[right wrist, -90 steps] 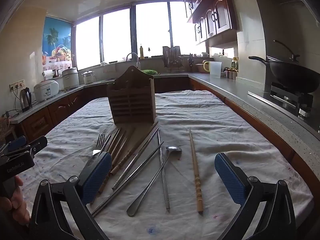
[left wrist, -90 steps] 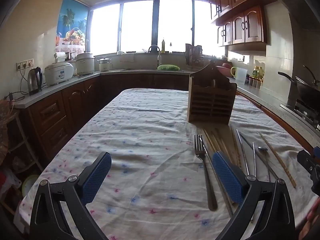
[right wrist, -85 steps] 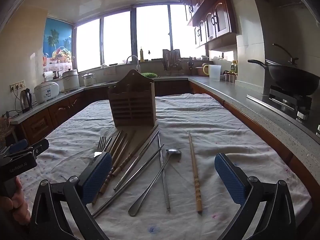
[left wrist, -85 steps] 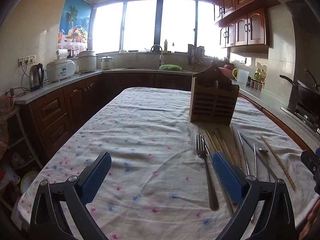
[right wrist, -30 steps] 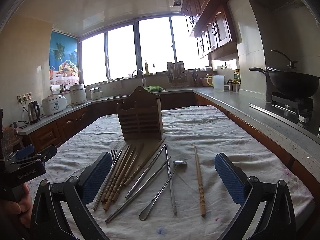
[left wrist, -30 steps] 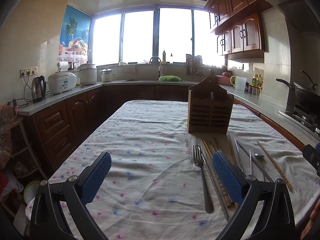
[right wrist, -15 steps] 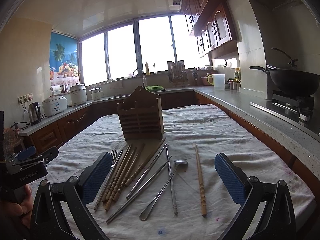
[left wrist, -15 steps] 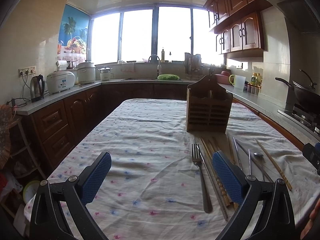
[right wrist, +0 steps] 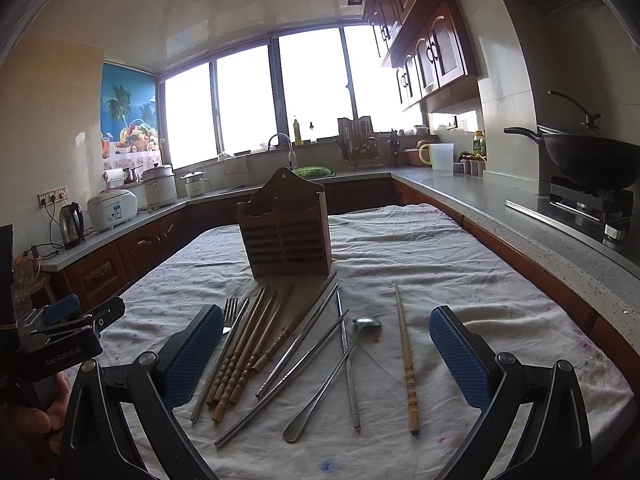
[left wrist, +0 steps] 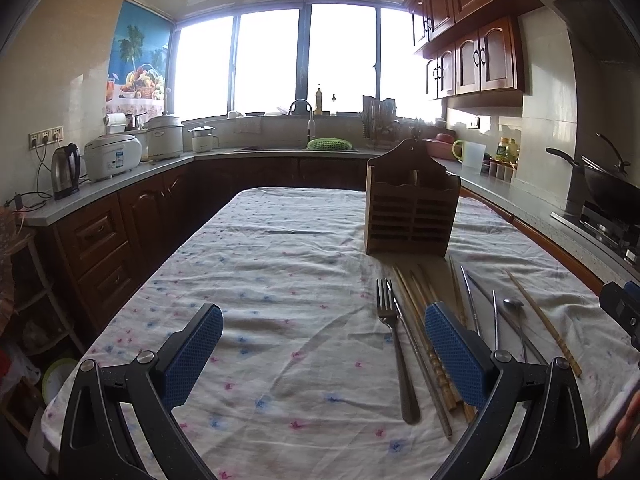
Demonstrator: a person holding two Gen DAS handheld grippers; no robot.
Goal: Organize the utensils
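Observation:
A wooden utensil holder (right wrist: 285, 235) (left wrist: 411, 210) stands upright on the cloth-covered table (right wrist: 440, 256). In front of it lie a fork (left wrist: 394, 340), a bundle of wooden chopsticks (right wrist: 248, 344), several metal chopsticks (right wrist: 298, 340), a metal spoon (right wrist: 334, 376) and a single wooden chopstick (right wrist: 406, 356). My right gripper (right wrist: 326, 354) hovers open above the utensils, nothing between its pads. My left gripper (left wrist: 320, 350) is open too, over bare cloth left of the fork; its right pad (left wrist: 454, 358) overlaps the chopstick bundle.
Kitchen counters ring the table: kettle (left wrist: 66, 170) and rice cookers (left wrist: 114, 156) on the left, sink at the back, a wok (right wrist: 592, 160) on a stove at the right. The left gripper body and a hand (right wrist: 52, 344) show at the right view's left edge.
Both cameras drifted slightly and rose a little over the table. No utensil moved, and both grippers stayed open.

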